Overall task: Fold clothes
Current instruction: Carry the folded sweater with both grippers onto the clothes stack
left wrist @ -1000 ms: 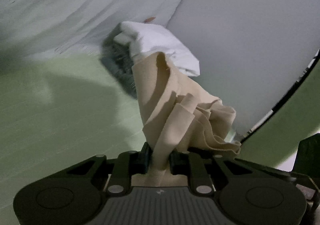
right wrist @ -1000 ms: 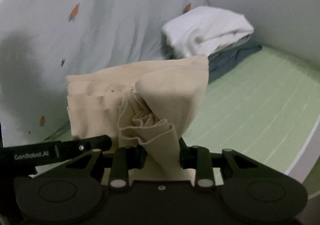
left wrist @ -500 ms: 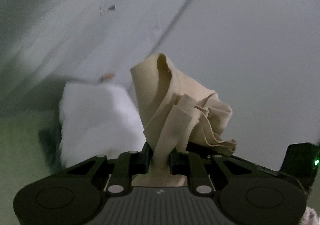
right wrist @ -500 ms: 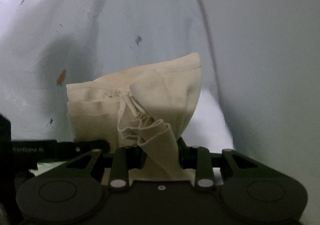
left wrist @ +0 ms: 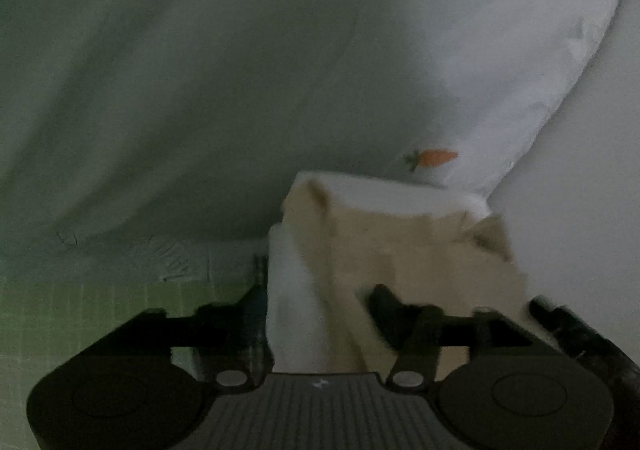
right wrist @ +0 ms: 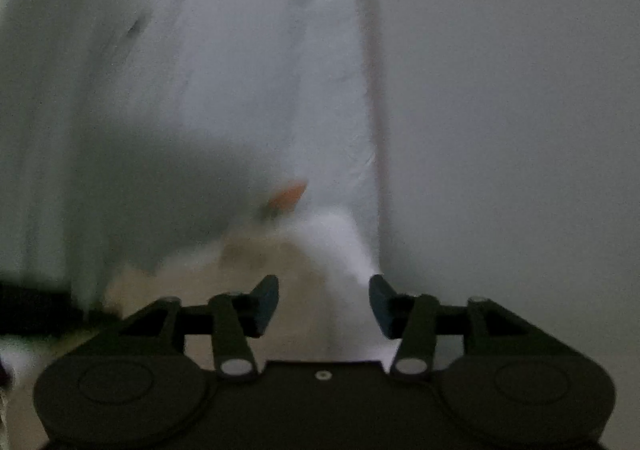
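- The left tongs (left wrist: 316,310) are opening: a second ago they were pinched on a gathered edge of the beige garment (left wrist: 404,258), and now their jaws stand apart with the cloth slack between them, no longer pressed.
- The right tongs (right wrist: 324,306) are opening too. Their blue-padded fingers (right wrist: 266,304) stand clear of each other, and the beige cloth lies low in the gap instead of bunched up through it as before.
- The folded beige garment now rests on top of the white folded garment (left wrist: 384,194), part of a pile that was well ahead on the bed a second ago and now sits right at the fingertips of both tongs.
- A dark layer (left wrist: 259,278) shows at the left edge of that pile, under the white; too blurred to say more.
- The pile sits on the green mattress cover (left wrist: 88,314), close against a pale carrot-print sheet (left wrist: 434,157) and near the plain wall (right wrist: 500,130).
- Judgement: the carry is over and the beige piece is being let go onto the stack, so this garment looks nearly finished.
- The beige top edge looks rumpled on the right in the left wrist view; drawing the tongs back carelessly could drag it off square.
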